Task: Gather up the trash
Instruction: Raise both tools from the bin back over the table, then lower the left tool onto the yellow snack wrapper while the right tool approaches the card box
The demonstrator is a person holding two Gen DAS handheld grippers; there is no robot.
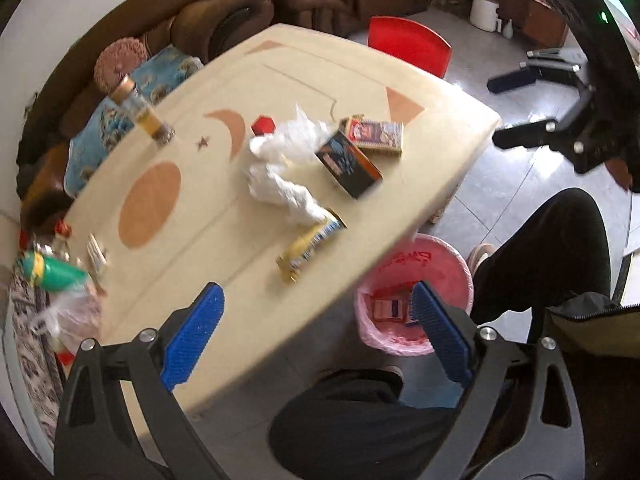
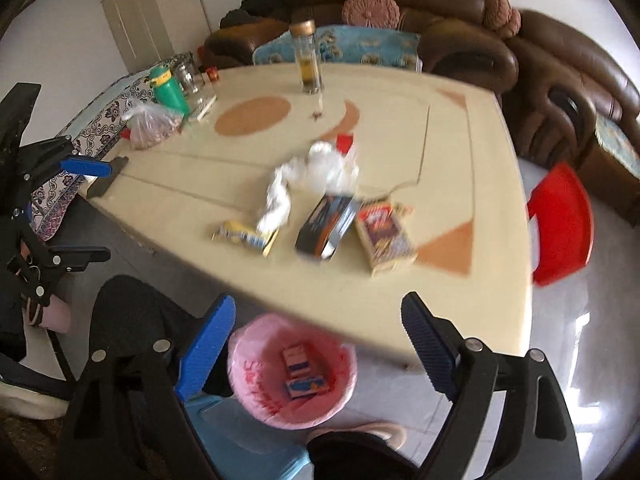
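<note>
On the cream table (image 1: 192, 248) (image 2: 460, 168) lie a crumpled white plastic bag (image 1: 280, 160) (image 2: 316, 172), a dark box (image 1: 348, 164) (image 2: 326, 224), a colourful box (image 1: 376, 134) (image 2: 384, 236), a yellow wrapper (image 1: 310, 246) (image 2: 244, 236) and a small red piece (image 1: 262, 125) (image 2: 345, 144). A pink-lined bin (image 1: 460, 272) (image 2: 348, 364) stands on the floor by the table's near edge, with two small boxes (image 2: 304, 374) inside. My left gripper (image 1: 316, 296) (image 2: 110, 212) hangs high over the table edge, open and empty. My right gripper (image 2: 318, 304) (image 1: 494, 111) is above the bin, open and empty.
A glass bottle (image 1: 142, 114) (image 2: 308, 60) stands on the far side of the table. A green bottle (image 1: 52, 272) (image 2: 170, 90) and a bag of nuts (image 2: 150, 126) sit at one corner. A red stool (image 1: 408, 44) (image 2: 560, 224), a brown sofa (image 2: 460, 28) and a person's black-trousered legs (image 1: 540, 248) surround the table.
</note>
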